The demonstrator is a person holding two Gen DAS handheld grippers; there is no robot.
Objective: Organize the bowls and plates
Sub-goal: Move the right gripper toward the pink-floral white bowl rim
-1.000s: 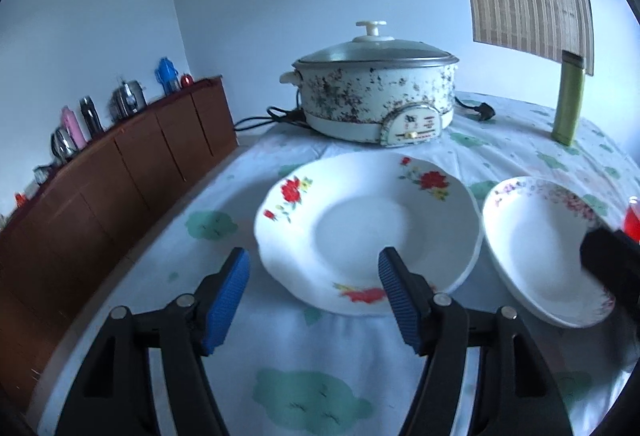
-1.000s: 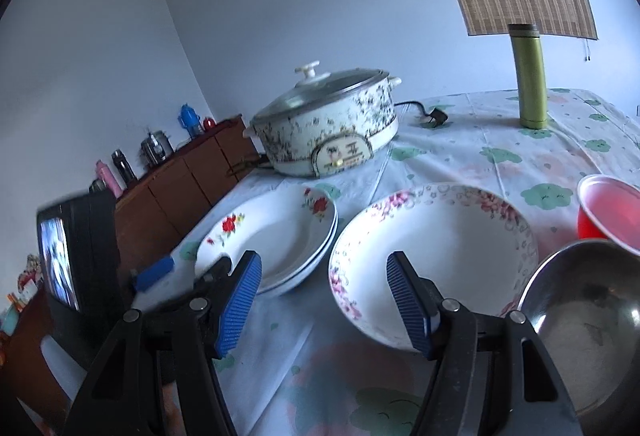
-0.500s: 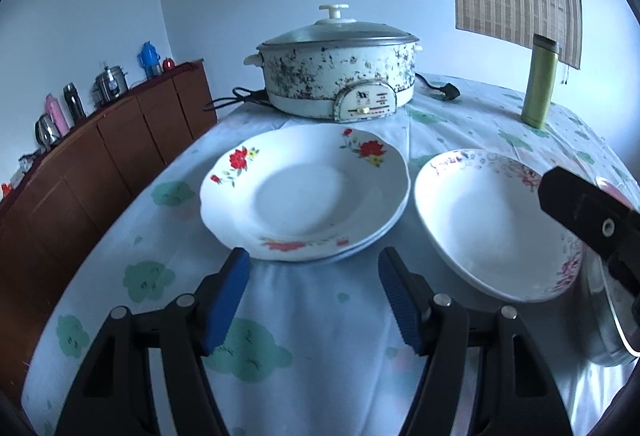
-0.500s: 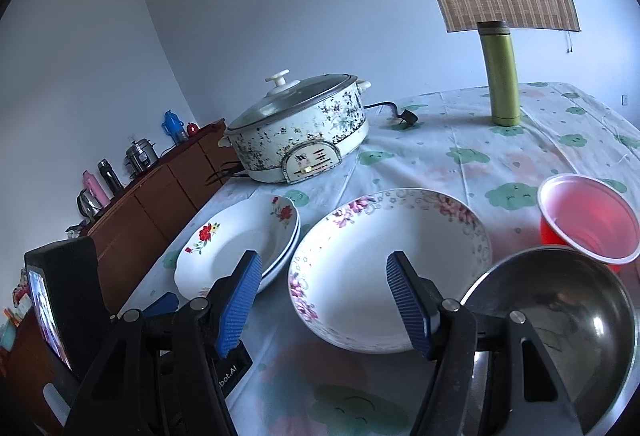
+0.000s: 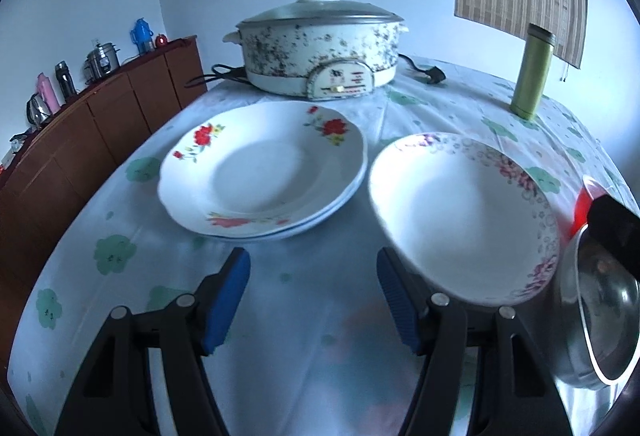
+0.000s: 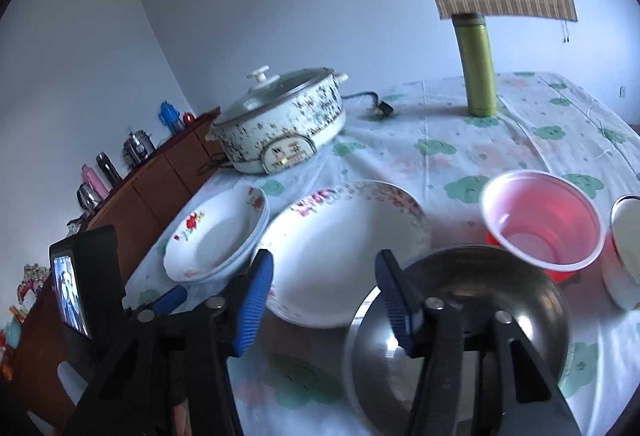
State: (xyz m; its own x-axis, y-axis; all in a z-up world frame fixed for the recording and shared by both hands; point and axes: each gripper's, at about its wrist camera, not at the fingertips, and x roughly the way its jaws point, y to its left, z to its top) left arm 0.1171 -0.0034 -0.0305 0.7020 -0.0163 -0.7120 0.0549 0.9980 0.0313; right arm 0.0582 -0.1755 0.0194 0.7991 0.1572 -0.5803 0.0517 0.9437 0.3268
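Left gripper [image 5: 312,300] low over table [image 5: 120,308], fingers apart, nothing between. Right gripper [image 6: 320,300] fingers apart, just been closing, nothing gripped; its right finger [image 6: 394,300] over steel bowl [image 6: 480,316] rim, contact unclear through blur. Pink-flowered plate [image 5: 460,211] beyond, just beside stacked red-flowered plates [image 5: 264,171]. Red cup [image 6: 544,220] right of steel bowl. Cooker [image 5: 320,43] and green flask [image 5: 534,75] far back.

Clothed table [image 5: 460,107] bears plates [image 5: 264,171], bowls [image 6: 460,328], cooker [image 5: 320,55].
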